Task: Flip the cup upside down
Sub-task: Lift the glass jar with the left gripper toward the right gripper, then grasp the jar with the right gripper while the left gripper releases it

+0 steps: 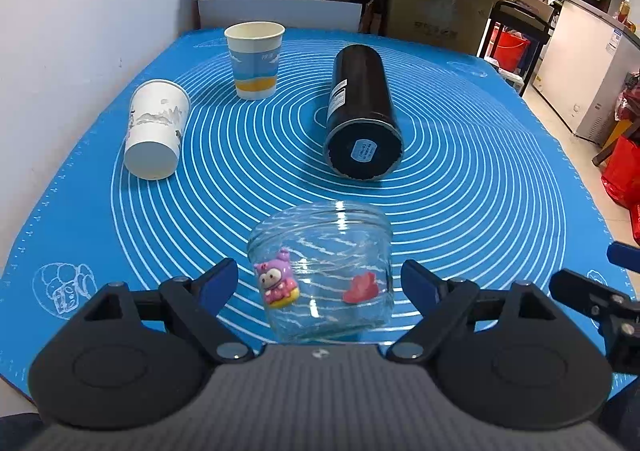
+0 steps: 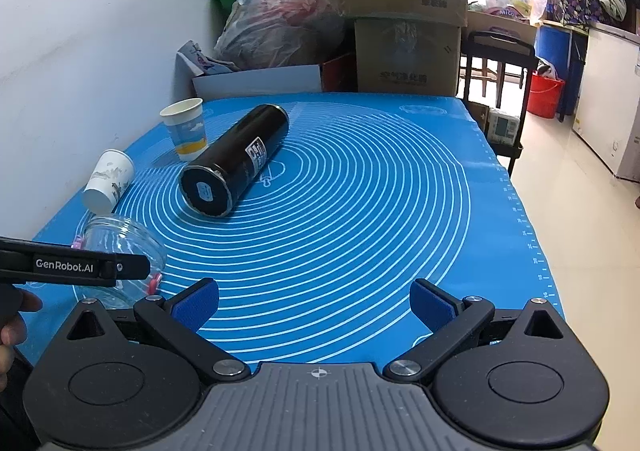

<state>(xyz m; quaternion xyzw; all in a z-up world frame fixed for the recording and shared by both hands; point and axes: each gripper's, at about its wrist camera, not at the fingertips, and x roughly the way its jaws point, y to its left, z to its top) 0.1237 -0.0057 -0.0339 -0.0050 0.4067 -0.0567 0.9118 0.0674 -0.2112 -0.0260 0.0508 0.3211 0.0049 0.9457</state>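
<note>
A clear glass cup (image 1: 324, 271) with cartoon stickers stands on the blue mat (image 1: 460, 179), between the fingers of my left gripper (image 1: 320, 283). The jaws are open, and neither pad touches the glass. The cup also shows in the right wrist view (image 2: 120, 243), partly hidden by the left gripper's arm. My right gripper (image 2: 316, 303) is open and empty over the mat's near right part. An upright blue-and-white paper cup (image 1: 255, 59) stands at the back. A white paper cup (image 1: 156, 127) lies on its side at the left.
A black cylinder flask (image 1: 362, 111) lies on its side mid-mat. A white wall runs along the left. Cardboard boxes (image 2: 404, 11) and bags stand behind the table. The table's right edge drops to a tiled floor with a red bucket (image 2: 544, 95).
</note>
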